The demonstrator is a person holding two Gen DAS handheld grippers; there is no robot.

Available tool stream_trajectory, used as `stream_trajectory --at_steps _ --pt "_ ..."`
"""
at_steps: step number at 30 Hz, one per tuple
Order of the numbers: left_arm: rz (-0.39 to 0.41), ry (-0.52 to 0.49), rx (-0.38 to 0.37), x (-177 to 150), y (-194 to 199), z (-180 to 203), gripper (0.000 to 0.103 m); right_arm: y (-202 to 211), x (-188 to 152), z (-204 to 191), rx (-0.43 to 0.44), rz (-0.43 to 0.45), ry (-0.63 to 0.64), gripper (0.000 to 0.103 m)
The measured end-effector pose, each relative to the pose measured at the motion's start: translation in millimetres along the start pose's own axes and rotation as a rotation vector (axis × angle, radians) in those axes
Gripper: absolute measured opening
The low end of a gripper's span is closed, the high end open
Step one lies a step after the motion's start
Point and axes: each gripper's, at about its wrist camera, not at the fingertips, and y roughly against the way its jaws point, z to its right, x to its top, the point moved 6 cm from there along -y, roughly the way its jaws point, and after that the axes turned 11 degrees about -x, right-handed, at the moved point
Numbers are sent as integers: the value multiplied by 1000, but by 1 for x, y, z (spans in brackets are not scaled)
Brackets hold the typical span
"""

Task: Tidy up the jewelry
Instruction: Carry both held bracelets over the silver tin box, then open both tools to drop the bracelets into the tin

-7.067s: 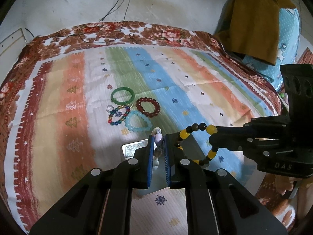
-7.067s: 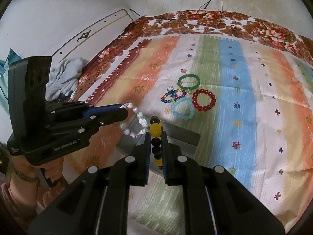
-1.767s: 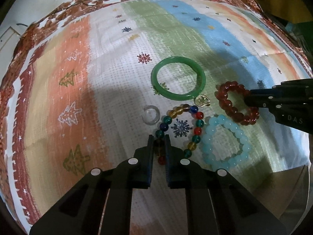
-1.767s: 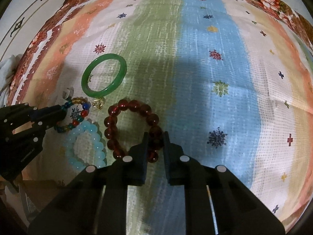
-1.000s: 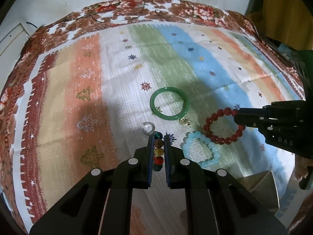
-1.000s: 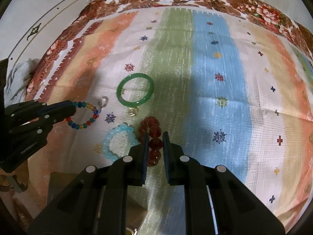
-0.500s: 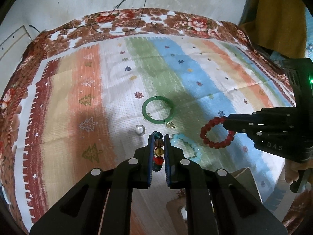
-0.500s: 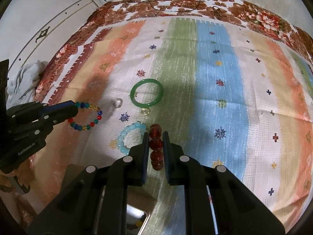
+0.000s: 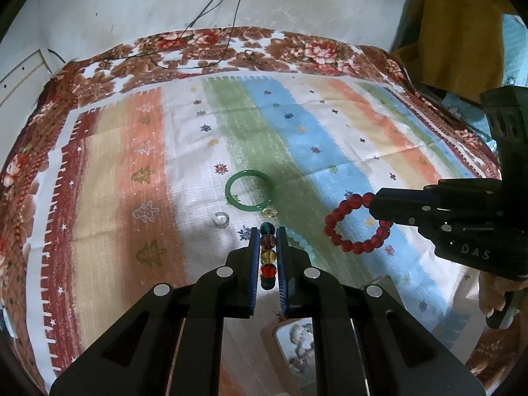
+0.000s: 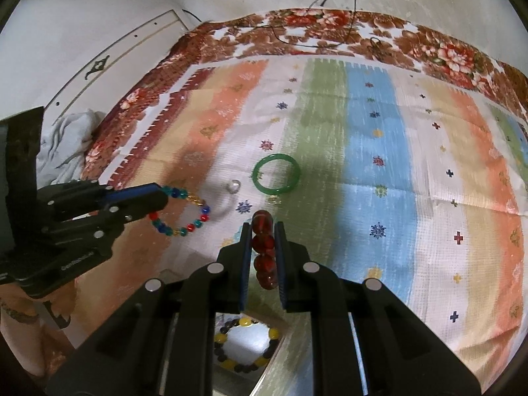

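My left gripper (image 9: 268, 231) is shut on a multicoloured bead bracelet (image 9: 268, 253), held above the striped cloth. The right wrist view shows that bracelet (image 10: 203, 217) hanging as a loop from the left gripper (image 10: 163, 194). My right gripper (image 10: 261, 227) is shut on a dark red bead bracelet (image 10: 263, 242), whose loop (image 9: 354, 247) dangles at the right in the left wrist view. On the cloth lie a green bangle (image 9: 249, 190), a clear ring (image 9: 221, 220) and a small yellow charm (image 9: 269, 212). A light blue bracelet (image 9: 297, 240) is mostly hidden behind my left fingers.
An open box (image 10: 283, 340) below the right gripper holds a yellow-and-black bracelet (image 10: 246, 346); its inside also shows under the left gripper (image 9: 297, 346). Black cables (image 9: 198, 62) cross the cloth's far border. Grey fabric (image 10: 62, 142) lies left, a mustard garment (image 9: 455, 26) right.
Both grippers have risen and drawn back from the cloth, each carrying its bracelet. The pieces left on the cloth look smaller, and the box has come into view below.
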Motion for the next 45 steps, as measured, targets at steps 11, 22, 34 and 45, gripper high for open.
stream_trajectory --at_steps 11,22,34,45 --pt "31 -30 -35 -6 20 22 9 28 -7 -13 31 43 27 15" --pt "49 -51 -74 -24 38 44 9 59 -24 -23 73 85 36 15" --pt "42 -68 -105 -49 44 65 9 68 -52 -26 91 65 27 15" --pt "15 -36 -71 -61 31 58 38 63 -61 -26 105 45 19 43"
